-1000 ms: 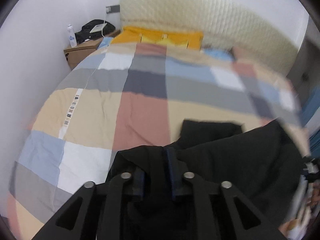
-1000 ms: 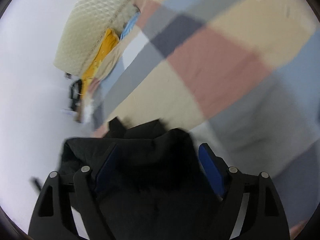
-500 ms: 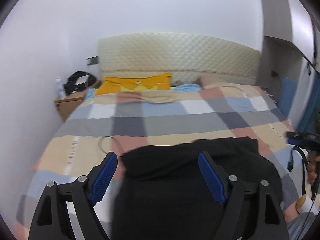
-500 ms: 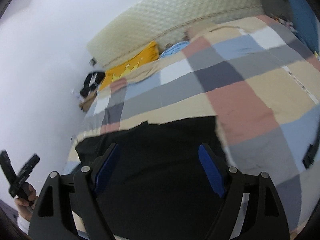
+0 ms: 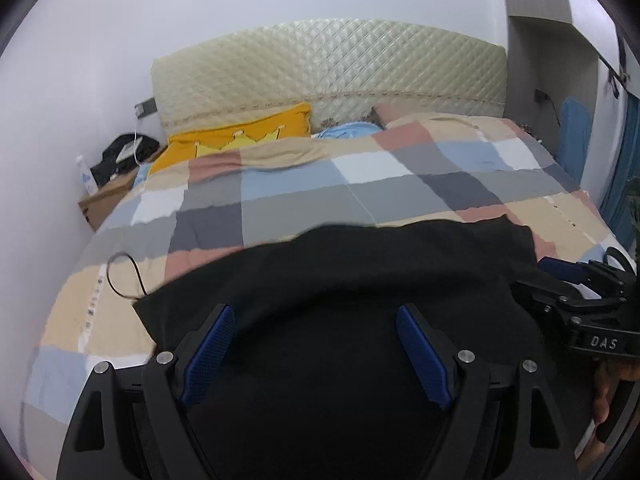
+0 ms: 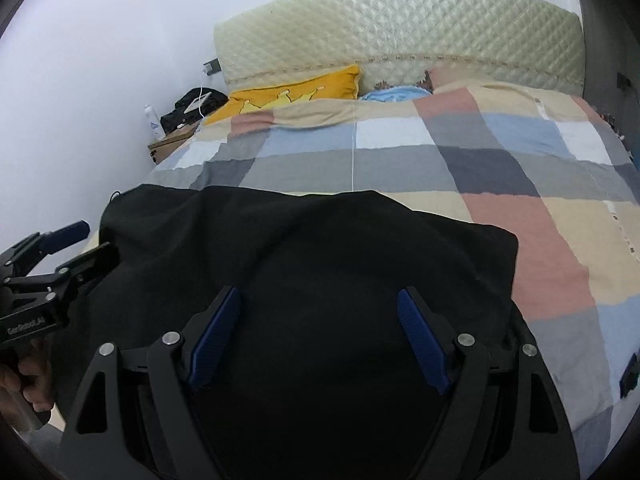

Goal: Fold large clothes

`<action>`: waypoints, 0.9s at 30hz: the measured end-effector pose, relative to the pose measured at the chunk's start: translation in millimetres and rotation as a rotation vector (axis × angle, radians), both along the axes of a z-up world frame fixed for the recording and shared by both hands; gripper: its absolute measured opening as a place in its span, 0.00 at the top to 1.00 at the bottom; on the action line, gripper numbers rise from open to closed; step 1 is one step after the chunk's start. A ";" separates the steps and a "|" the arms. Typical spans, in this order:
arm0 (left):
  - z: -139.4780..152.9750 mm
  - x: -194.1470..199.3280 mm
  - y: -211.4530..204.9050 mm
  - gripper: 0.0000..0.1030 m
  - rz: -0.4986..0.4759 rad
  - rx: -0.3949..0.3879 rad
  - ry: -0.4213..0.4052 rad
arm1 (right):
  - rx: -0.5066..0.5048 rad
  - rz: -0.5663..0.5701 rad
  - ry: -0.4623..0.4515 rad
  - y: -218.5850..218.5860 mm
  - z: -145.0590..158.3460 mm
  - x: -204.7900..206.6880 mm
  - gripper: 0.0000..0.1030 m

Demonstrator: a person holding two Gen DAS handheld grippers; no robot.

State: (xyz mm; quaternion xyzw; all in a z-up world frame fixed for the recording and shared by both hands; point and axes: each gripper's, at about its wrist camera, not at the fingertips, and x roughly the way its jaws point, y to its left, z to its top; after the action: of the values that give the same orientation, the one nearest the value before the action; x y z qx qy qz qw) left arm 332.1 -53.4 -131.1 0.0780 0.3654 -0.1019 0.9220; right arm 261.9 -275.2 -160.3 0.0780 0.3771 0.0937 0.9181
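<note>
A large black garment (image 5: 360, 280) lies spread flat on the near end of a bed with a checked quilt (image 5: 360, 184); it also shows in the right wrist view (image 6: 304, 248). My left gripper (image 5: 316, 316) is open and empty, held just above the garment's near part. My right gripper (image 6: 320, 300) is open and empty, also over the near part. The right gripper shows at the right edge of the left wrist view (image 5: 576, 280), the left gripper at the left edge of the right wrist view (image 6: 60, 252). The garment's near edge is hidden under the grippers.
A yellow pillow (image 5: 240, 140) and a quilted headboard (image 5: 328, 60) stand at the far end. A thin black cable (image 5: 128, 276) loops on the quilt left of the garment. A bedside box with a bottle (image 5: 86, 178) sits by the left wall.
Both grippers held bunched black cloth a second ago; the left one was shut on it. They have let go and pulled back, and the garment now lies spread flat on the quilt.
</note>
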 end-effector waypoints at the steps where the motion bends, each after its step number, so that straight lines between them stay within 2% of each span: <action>1: -2.8 2.7 0.4 0.20 0.001 -0.012 0.003 | 0.004 -0.001 -0.002 0.2 -1.6 2.8 0.21; 4: -2.9 6.6 5.1 0.20 0.026 -0.031 -0.020 | 0.004 -0.023 -0.009 1.7 -2.8 10.8 0.21; 11: -15.8 24.4 3.6 0.20 0.045 -0.020 0.043 | -0.004 -0.014 0.020 16.3 -5.4 38.8 0.21; 13: -20.5 29.7 8.2 0.20 0.059 -0.051 0.058 | -0.018 -0.003 0.043 21.4 -12.4 48.8 0.20; 15: -29.9 39.8 16.9 0.18 0.065 -0.115 0.067 | -0.034 -0.001 0.058 22.9 -22.0 54.7 0.18; 17: -39.6 48.6 21.3 0.17 0.082 -0.139 0.082 | -0.024 -0.007 0.077 21.9 -31.1 60.9 0.17; 19: -45.7 54.0 19.0 0.16 0.087 -0.119 0.082 | 0.002 -0.011 0.095 19.7 -38.6 67.8 0.16; 27: -66.4 63.7 7.8 0.12 0.098 -0.083 0.085 | -0.010 -0.031 0.091 20.3 -52.2 71.6 0.14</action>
State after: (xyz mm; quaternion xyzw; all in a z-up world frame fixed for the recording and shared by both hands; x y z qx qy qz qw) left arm 395.9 -45.6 -197.5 0.0173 0.4030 -0.0750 0.9120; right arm 333.5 -254.9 -212.5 0.0835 0.4178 0.0742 0.9016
